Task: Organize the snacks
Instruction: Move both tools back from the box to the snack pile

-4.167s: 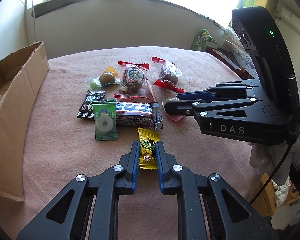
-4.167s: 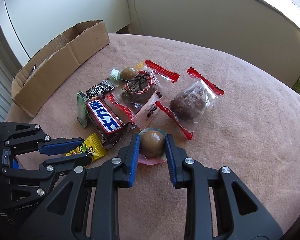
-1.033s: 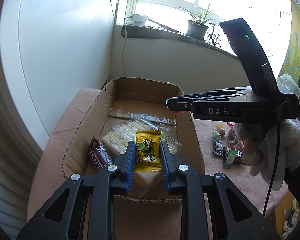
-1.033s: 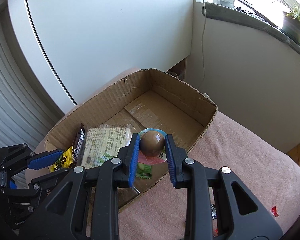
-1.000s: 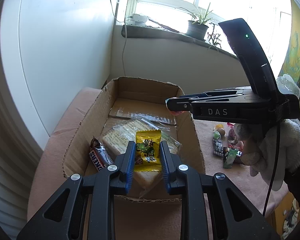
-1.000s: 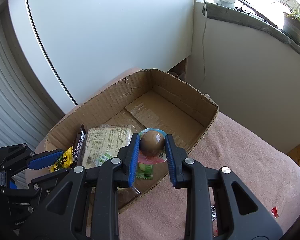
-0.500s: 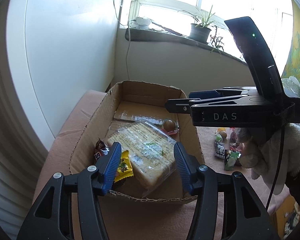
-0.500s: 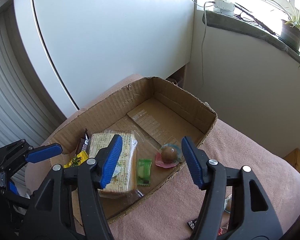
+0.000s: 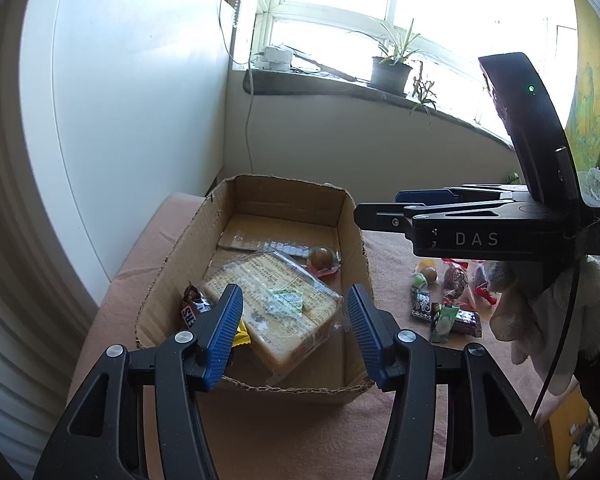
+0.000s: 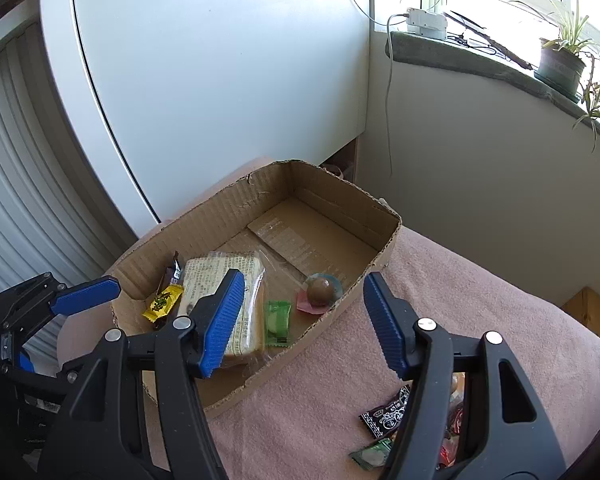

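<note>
The cardboard box stands on a pink cloth and holds a wrapped bread pack. A yellow candy lies by the box's near left wall, beside a brown chocolate bar. A brown ball snack in a clear wrapper rests against the right wall. A green candy lies near it. My left gripper hangs open over the box's near end, empty. My right gripper is open and empty above the box's right wall.
Several loose snacks lie on the pink cloth to the right of the box. A gloved hand holds the right gripper. A white wall panel stands close behind the box, with a windowsill and a potted plant beyond.
Both grippers have opened. The yellow candy dropped from the left one and the brown ball snack from the right one; both now lie in the box. The right gripper drew back a little.
</note>
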The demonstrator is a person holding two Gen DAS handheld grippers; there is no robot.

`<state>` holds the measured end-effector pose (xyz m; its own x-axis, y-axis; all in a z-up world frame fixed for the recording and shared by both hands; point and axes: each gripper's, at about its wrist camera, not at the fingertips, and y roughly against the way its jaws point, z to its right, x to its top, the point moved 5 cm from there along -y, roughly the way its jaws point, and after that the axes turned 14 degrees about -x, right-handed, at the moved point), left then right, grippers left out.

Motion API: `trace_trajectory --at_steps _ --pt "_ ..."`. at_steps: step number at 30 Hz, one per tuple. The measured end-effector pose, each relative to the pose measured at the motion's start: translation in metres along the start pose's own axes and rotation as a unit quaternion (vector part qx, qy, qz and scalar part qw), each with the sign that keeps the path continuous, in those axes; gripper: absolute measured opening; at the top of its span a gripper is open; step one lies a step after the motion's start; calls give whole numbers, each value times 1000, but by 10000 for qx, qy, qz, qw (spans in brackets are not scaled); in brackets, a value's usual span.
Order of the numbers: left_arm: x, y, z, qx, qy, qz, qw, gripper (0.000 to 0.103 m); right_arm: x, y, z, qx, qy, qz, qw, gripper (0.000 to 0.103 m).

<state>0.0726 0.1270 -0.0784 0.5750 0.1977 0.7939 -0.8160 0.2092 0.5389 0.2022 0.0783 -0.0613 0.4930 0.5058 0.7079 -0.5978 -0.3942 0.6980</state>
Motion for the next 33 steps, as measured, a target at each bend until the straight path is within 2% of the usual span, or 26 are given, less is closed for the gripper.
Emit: trace_trajectory --at_steps 9,19,28,33 --pt "1 -1 24 -203 -29 62 9998 54 -27 38 38 -196 -274 142 9993 65" --pt "-9 -29 74 -684 -222 -153 9973 54 -79 75 113 -752 -639 130 9950 65" --pt "-35 -67 112 -1152 -152 -635 9912 54 -137 74 177 -1066 -979 -301 9890 65" --pt "-47 -89 116 -1223 -86 -936 9880 54 -158 60 193 -1011 -891 -590 9891 65"
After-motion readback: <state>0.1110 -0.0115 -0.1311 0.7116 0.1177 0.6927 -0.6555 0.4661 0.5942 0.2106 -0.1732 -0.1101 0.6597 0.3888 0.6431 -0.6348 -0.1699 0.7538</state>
